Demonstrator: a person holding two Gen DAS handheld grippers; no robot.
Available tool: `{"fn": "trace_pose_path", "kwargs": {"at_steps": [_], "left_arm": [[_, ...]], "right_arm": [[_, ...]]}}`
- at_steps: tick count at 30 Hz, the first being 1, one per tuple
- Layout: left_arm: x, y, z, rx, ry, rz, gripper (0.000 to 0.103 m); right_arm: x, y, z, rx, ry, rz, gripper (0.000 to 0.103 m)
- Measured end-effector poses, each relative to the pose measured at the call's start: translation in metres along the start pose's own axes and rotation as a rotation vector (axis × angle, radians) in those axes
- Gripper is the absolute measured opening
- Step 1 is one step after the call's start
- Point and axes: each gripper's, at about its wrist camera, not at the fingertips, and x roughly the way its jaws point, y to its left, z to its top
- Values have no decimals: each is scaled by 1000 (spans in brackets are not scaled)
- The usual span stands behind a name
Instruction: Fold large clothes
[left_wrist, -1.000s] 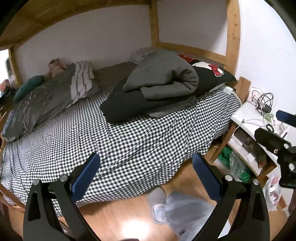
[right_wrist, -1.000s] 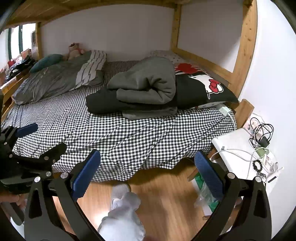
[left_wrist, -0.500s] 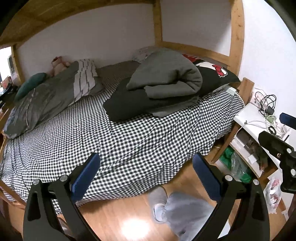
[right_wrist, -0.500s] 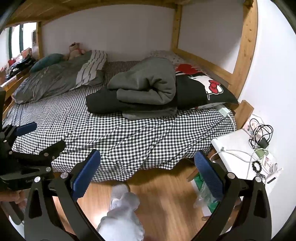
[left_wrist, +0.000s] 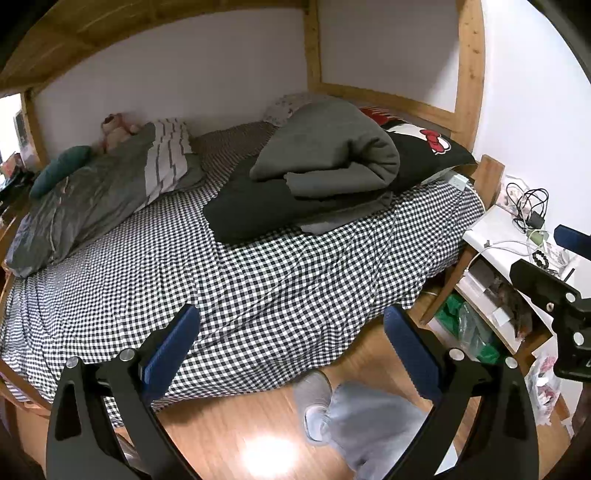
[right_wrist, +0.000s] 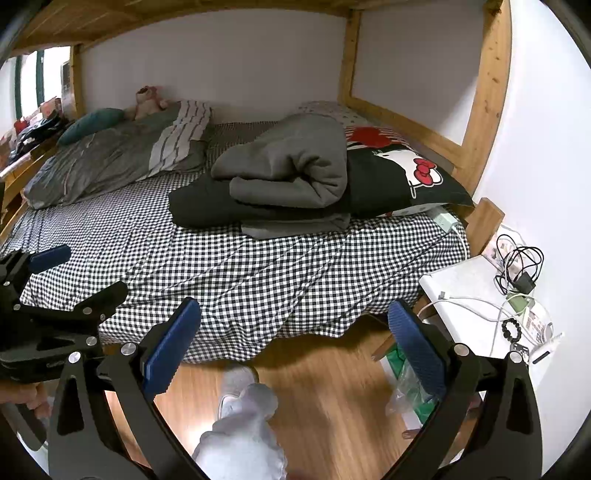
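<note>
— How are the tongs?
— Left gripper (left_wrist: 290, 347) and right gripper (right_wrist: 293, 343) both spread wide and empty, held over the wooden floor (right_wrist: 332, 387) beside the bed (left_wrist: 258, 280).
— The clothes?
— A bundled grey garment (right_wrist: 291, 170) lies on a black one (right_wrist: 207, 206), far right on the checked sheet, against the cartoon pillow (right_wrist: 406, 177).

Black pillow (right_wrist: 399, 184) half hidden under grey garment (right_wrist: 295, 162); bedside shelf (left_wrist: 491, 295) contents blurred, 3 o'clock.
</note>
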Motion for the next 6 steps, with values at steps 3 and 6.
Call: {"fn": "trace_pose_path", "kwargs": {"at_steps": [3, 6], "left_arm": [[-2, 1, 0, -4, -3, 1, 99], [-2, 2, 0, -8, -3, 2, 99]], "right_arm": [[-1, 0, 0, 2, 0, 0, 100], [-1, 0, 0, 1, -2, 1, 100]]}}
